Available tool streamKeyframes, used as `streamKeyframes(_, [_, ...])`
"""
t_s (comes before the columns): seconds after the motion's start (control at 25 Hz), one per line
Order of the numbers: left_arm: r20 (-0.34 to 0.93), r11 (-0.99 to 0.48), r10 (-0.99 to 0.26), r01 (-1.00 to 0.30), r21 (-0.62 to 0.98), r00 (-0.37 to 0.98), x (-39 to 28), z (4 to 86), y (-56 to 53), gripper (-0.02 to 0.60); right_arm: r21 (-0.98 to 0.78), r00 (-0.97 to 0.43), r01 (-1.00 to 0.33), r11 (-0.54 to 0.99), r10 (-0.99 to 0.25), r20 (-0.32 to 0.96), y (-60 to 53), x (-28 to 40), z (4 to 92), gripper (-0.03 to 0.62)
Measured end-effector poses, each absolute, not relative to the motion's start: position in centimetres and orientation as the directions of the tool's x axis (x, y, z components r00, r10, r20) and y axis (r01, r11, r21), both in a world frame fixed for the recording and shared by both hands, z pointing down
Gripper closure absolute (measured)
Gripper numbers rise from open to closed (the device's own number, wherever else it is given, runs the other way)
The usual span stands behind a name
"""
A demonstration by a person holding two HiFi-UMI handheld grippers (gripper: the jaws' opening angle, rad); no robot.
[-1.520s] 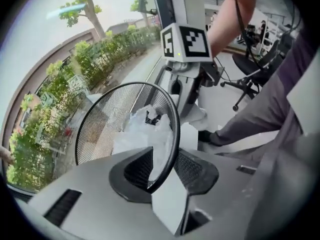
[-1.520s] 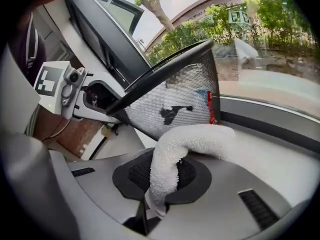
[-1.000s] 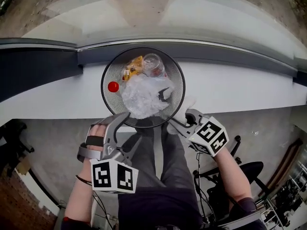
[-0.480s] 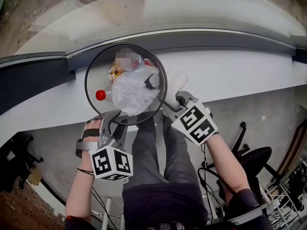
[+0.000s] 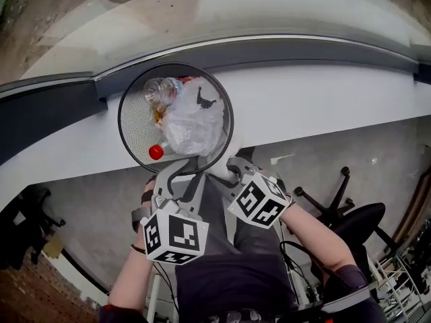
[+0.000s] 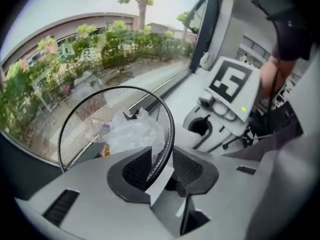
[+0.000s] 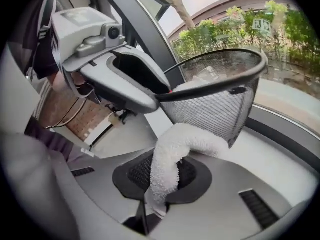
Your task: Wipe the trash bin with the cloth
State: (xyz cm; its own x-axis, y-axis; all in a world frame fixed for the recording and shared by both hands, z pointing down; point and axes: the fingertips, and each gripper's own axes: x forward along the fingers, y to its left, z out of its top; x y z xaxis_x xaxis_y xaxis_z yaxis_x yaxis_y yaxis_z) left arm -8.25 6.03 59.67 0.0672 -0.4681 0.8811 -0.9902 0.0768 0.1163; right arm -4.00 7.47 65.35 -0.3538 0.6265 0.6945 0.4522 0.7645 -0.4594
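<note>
A black wire-mesh trash bin point(image 5: 135, 120) stands on the white ledge. It holds a crumpled clear bag point(image 5: 192, 123), a clear bottle point(image 5: 160, 89) and a red cap point(image 5: 156, 152). My left gripper point(image 5: 176, 172) straddles the bin's near rim point(image 6: 171, 134). Its jaws are closing, one pad inside against the mesh, the other a little off the outside. My right gripper point(image 5: 231, 169) is shut on a white fluffy cloth point(image 7: 175, 149). The cloth bends up from the pads and lies against the bin's outer mesh wall point(image 7: 220, 109), just right of the left gripper point(image 7: 162, 96).
The white ledge point(image 5: 323, 113) runs under a dark window frame point(image 5: 283, 49) with glass behind it. Grey floor lies below, with an office chair base point(image 5: 330, 200) at the right. The person's legs point(image 5: 222, 247) stand right under the bin.
The left jaws have narrowed around the near rim. The right gripper with the cloth has come left, close beside the left one. The bin's contents have turned counter-clockwise.
</note>
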Motion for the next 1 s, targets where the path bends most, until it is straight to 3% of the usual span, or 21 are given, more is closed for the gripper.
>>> streamKeyframes(0.16, [0.894, -0.096, -0.446, -0.995, 0.006, 0.049, -10.6, 58.1, 9.0, 0.43, -0.419, -0.435, 0.287, 0.862, 0.507, 0.744, 0.0, -5.2, 65.5, 0.545])
streamKeyframes(0.2, [0.91, -0.157, -0.413, -0.987, -0.027, 0.041, -11.1, 58.6, 10.0, 0.331, -0.391, -0.457, 0.239, 0.889, 0.458, 0.762, -2.5, -5.6, 65.5, 0.545])
streamKeyframes(0.24, [0.929, -0.222, -0.369, -0.973, -0.064, 0.023, -11.7, 59.6, 11.0, 0.185, -0.354, -0.479, 0.195, 0.915, 0.404, 0.78, -5.0, -6.2, 65.6, 0.545])
streamKeyframes(0.28, [0.945, -0.284, -0.328, -0.953, -0.11, -0.011, -12.3, 60.7, 11.7, 0.164, -0.312, -0.498, 0.157, 0.937, 0.347, 0.794, -7.3, -6.8, 65.6, 0.545])
streamKeyframes(0.4, [0.948, -0.41, -0.294, -0.88, -0.239, -0.12, -13.5, 62.7, 12.0, 0.166, -0.203, -0.523, 0.108, 0.973, 0.229, 0.821, -11.8, -8.2, 65.7, 0.545])
streamKeyframes(0.48, [0.945, -0.389, -0.311, -0.893, -0.228, -0.106, -13.2, 63.0, 11.4, 0.179, -0.179, -0.51, 0.116, 0.977, 0.214, 0.833, -12.3, -8.4, 65.9, 0.545])
streamKeyframes(0.6, [0.936, -0.28, -0.346, -0.945, -0.169, -0.065, -13.2, 62.6, 10.4, 0.27, -0.211, -0.463, 0.158, 0.965, 0.261, 0.847, -9.2, -7.9, 66.8, 0.545])
streamKeyframes(0.8, [0.945, -0.145, -0.32, -0.982, -0.118, -0.066, -12.5, 62.2, 10.4, 0.31, -0.345, -0.357, 0.319, 0.883, 0.449, 0.819, 1.8, -6.6, 67.5, 0.545])
streamKeyframes(1.0, [0.938, 0.148, -0.334, -0.988, -0.041, -0.089, -12.4, 61.6, 7.9, 0.327, -0.353, -0.29, 0.498, 0.792, 0.536, 0.793, 6.1, -6.3, 67.9, 0.545])
